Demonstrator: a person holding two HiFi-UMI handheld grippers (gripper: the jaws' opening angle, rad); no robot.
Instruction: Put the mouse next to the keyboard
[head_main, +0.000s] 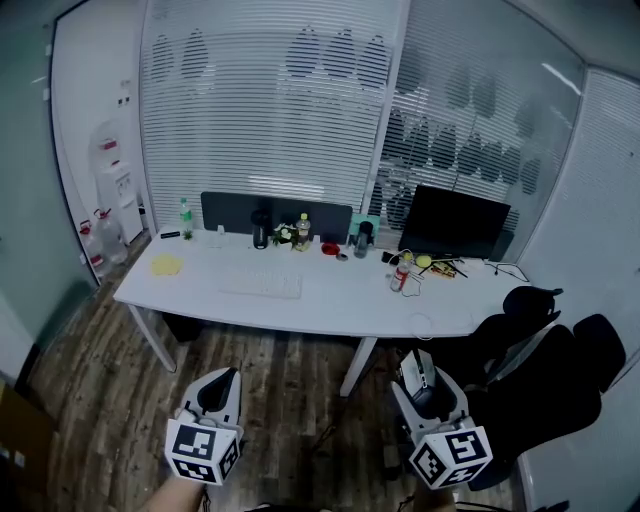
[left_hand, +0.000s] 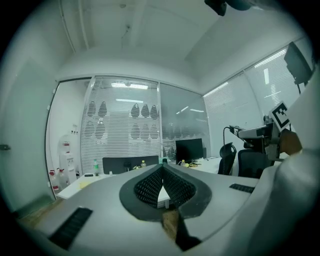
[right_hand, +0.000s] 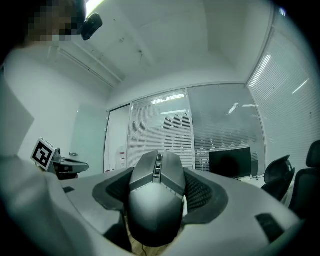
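Note:
A grey mouse (right_hand: 156, 192) sits between the pads of my right gripper (right_hand: 159, 172), which is shut on it; in the head view the mouse (head_main: 420, 376) shows at the tip of that gripper (head_main: 418, 372), low right, well short of the desk. My left gripper (head_main: 220, 384) hangs at lower left, its jaws (left_hand: 161, 176) shut with nothing between them. A white keyboard (head_main: 262, 285) lies on the long white desk (head_main: 330, 312), left of centre.
On the desk stand a black monitor (head_main: 455, 223), bottles (head_main: 302, 230), a yellow object (head_main: 166, 264) and small clutter (head_main: 412, 268). Black office chairs (head_main: 545, 345) stand at the right. A water dispenser (head_main: 112, 180) is at far left. Wooden floor (head_main: 95, 370) lies in front.

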